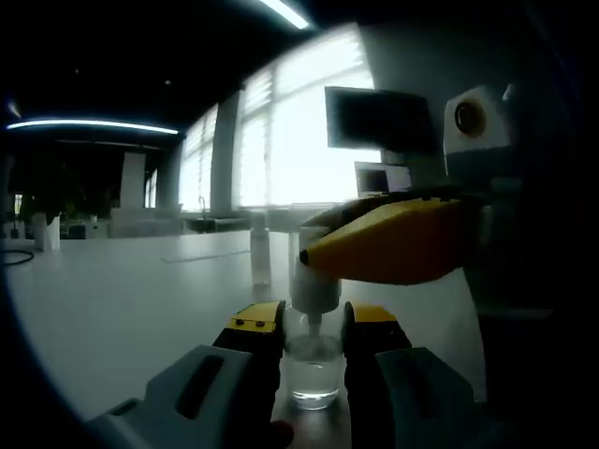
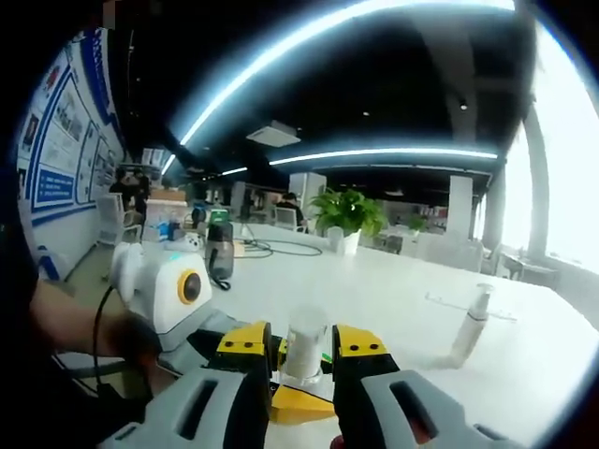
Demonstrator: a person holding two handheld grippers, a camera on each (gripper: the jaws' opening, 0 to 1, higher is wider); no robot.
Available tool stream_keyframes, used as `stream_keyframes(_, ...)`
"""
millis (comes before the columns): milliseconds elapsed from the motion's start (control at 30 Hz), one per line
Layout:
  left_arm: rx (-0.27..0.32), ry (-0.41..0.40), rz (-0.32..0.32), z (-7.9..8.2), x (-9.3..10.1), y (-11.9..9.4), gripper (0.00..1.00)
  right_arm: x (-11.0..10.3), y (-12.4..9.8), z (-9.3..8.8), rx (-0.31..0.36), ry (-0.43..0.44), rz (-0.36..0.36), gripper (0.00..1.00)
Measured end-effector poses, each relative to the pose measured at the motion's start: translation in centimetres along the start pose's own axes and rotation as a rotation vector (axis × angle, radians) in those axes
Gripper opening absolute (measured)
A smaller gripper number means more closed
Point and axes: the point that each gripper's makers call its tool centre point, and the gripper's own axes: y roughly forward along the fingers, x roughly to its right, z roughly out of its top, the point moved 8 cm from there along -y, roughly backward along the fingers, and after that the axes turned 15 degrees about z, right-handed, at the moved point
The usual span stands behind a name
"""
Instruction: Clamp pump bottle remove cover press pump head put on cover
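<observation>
My left gripper [image 1: 313, 329] is shut on a small clear pump bottle [image 1: 314, 376] that stands on the white table [image 1: 122, 299]. Just above the bottle's neck is the white cover [image 1: 314, 285], with a thin stem showing under it. The right gripper [image 1: 307, 245] reaches in from the right, its yellow jaws closed around the cover's top. In the right gripper view, the white cover [image 2: 305, 351] sits between the yellow-tipped jaws of my right gripper [image 2: 303, 344], and a yellow jaw of the left gripper [image 2: 299, 404] lies below it.
A slim pale bottle [image 1: 260, 251] stands further back on the table; the same bottle [image 2: 471, 329] appears at the right in the right gripper view. A person's hand [image 2: 89, 329] is at the left. Potted plants [image 2: 348, 213] and a monitor [image 1: 382, 120] are far off.
</observation>
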Motion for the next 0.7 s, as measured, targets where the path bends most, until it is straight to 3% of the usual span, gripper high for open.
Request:
stream_keyframes(400, -0.002, -0.002, 0.004, 0.0, -0.1, 0.0, 0.16, 0.5, -0.7, 0.3, 0.025, 0.005, -0.001, 0.24)
stream_keyframes(533, -0.004, -0.001, 0.009, 0.0, -0.1, 0.1, 0.16, 0.6, -1.0, 0.6, 0.080, 0.062, 0.020, 0.26)
stream_keyframes(700, -0.005, -0.004, 0.016, -0.1, -0.3, 0.1, 0.16, 1.1, -1.8, 1.2, 0.099, 0.047, 0.012, 0.26)
